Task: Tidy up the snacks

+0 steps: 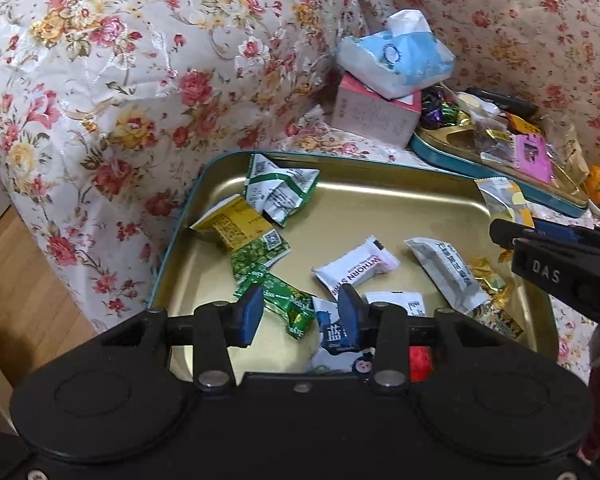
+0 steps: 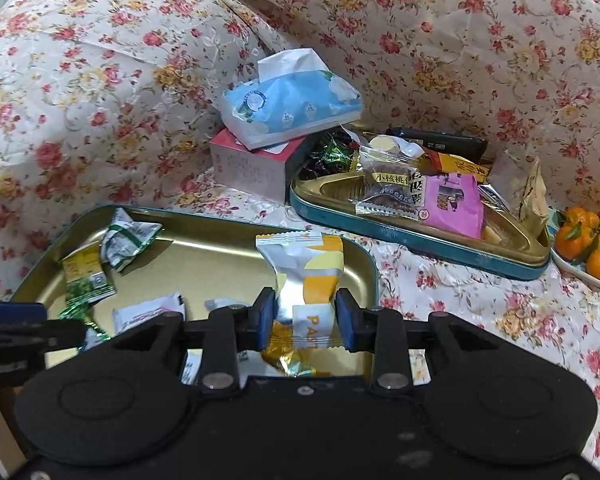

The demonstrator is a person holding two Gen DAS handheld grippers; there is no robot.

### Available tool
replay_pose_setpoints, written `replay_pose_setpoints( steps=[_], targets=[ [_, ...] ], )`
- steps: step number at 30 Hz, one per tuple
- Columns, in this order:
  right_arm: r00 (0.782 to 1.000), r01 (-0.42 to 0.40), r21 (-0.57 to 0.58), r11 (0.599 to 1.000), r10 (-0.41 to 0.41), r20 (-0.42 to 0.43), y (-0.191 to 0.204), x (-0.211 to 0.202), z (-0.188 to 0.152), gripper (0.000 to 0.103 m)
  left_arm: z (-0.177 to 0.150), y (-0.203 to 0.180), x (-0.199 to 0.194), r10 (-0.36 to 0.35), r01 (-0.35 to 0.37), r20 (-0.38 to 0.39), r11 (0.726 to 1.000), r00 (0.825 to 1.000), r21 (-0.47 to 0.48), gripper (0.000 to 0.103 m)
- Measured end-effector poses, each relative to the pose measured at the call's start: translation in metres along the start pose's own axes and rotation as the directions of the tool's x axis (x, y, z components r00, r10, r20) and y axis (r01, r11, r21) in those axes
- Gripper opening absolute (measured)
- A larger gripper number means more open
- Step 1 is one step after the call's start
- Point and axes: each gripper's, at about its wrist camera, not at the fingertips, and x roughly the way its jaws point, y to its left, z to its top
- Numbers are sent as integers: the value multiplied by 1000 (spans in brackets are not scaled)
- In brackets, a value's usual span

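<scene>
Right tongs (image 2: 305,316) clamp a yellow-white snack packet (image 2: 305,270) — above the gold tray (image 2: 204,254).

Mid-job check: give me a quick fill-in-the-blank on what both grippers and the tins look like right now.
1. The right gripper is shut on a white and ____ packet.
2. The left gripper is ____ and holds nothing.
3. The tissue pack lies on a ____ box.
4. The oranges sit to the ____ of the far tin.

Missing words: yellow; open; pink; right

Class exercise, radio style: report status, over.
Right gripper shut on yellow-white snack packet above near gold tray. Left gripper open, empty, over tray. Nothing blocking.
</scene>
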Motion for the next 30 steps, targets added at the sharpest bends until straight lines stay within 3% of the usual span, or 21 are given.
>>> replay_pose_setpoints(
  steps=[11, 14, 30],
  targets=[
    [1000, -18, 17, 1000, 18, 7, 0, 13, 4, 36, 0, 0, 0, 12, -12, -17, 1000, 1000, -17, 49],
    [1000, -20, 18, 1000, 19, 15, 1, 8, 3, 43, 0, -1, -3, 16, -17, -16, 1000, 1000, -19, 49],
    [996, 25, 140, 990, -36, 77, -3, -75, -35, 44, -12, -18, -37, 52, -53, 47, 998, 998, 22, 49]
  ],
)
